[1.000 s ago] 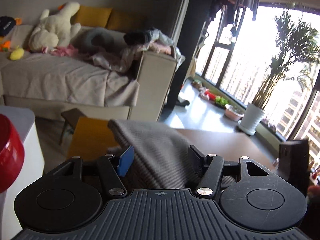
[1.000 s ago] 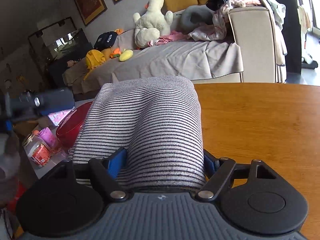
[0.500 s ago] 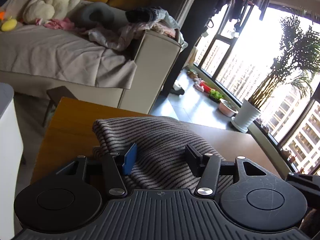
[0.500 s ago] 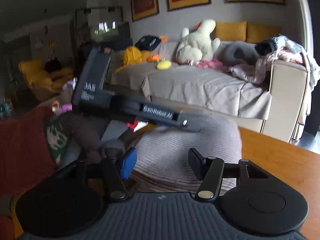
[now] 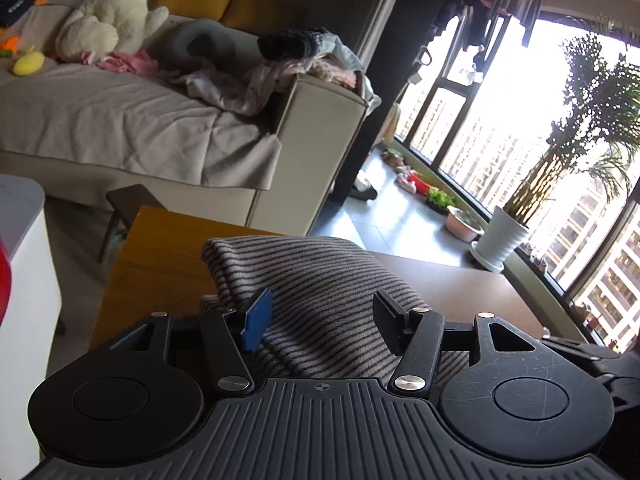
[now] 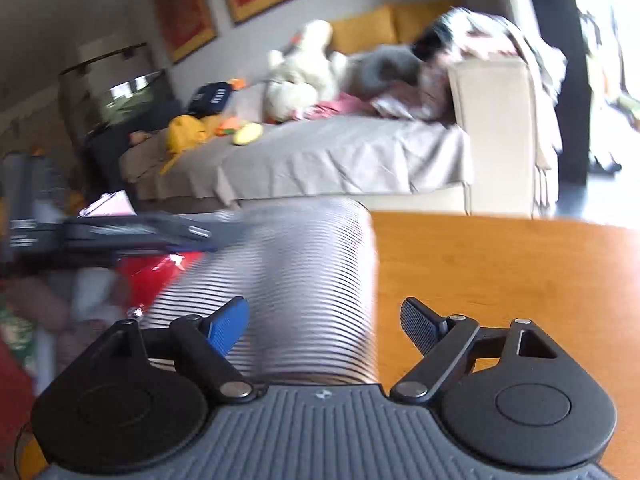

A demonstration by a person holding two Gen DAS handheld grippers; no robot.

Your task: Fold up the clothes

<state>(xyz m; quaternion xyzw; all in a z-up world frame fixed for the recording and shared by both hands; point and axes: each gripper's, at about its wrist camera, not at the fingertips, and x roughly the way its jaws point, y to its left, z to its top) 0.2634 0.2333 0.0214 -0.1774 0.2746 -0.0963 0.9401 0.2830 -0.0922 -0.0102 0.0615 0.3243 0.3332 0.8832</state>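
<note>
Two grippers work a striped garment on a wooden table

The folded striped garment point(image 5: 320, 292) lies on the table point(image 5: 156, 248), sofa point(image 5: 132, 120) at 11 o'clock. The left gripper point(image 5: 320, 320) has its jaws opening, cloth bunched between them; whether the pads press it cannot be told. The right gripper point(image 6: 326, 326) is opening too, its right pad clear of the cloth point(image 6: 304, 280).
</note>
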